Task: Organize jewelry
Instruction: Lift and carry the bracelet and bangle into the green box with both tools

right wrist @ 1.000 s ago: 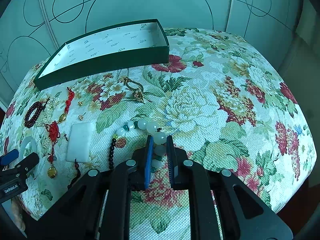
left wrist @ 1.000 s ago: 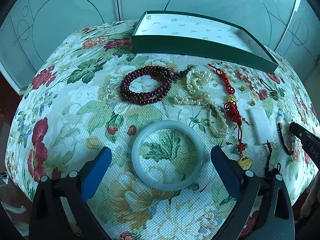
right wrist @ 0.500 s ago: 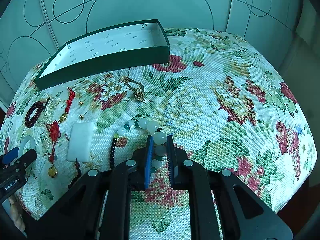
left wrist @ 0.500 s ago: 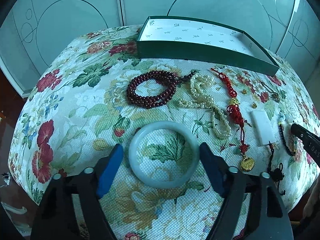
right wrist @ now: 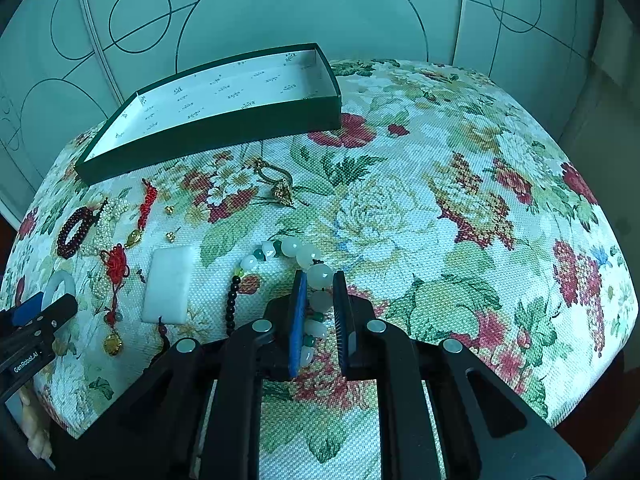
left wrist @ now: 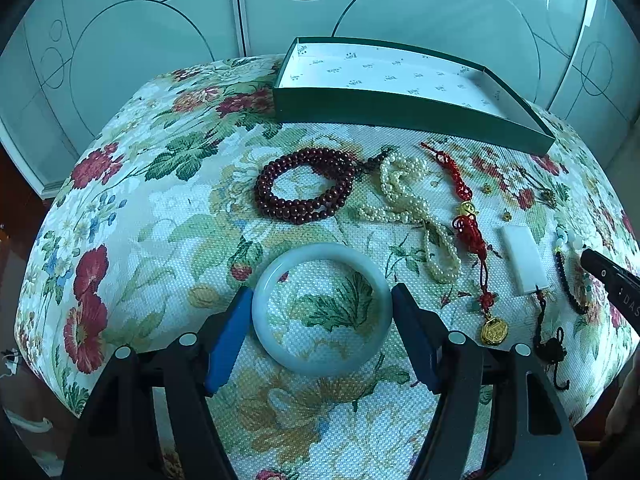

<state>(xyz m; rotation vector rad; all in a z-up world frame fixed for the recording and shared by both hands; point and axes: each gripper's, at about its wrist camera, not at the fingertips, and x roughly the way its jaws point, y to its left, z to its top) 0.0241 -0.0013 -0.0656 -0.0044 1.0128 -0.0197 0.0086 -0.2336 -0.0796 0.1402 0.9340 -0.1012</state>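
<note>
The left gripper (left wrist: 322, 332) clamps the pale jade bangle (left wrist: 322, 307) flat on the floral cloth (left wrist: 160, 216). The right gripper (right wrist: 319, 312) pinches the white bead strand (right wrist: 316, 280) (its black end trails left). Farthest back stands the green box (left wrist: 400, 114).

Pale jade bangle (left wrist: 322, 307) flat on cloth; bead strand (right wrist: 310, 264) curled nearby.
</note>
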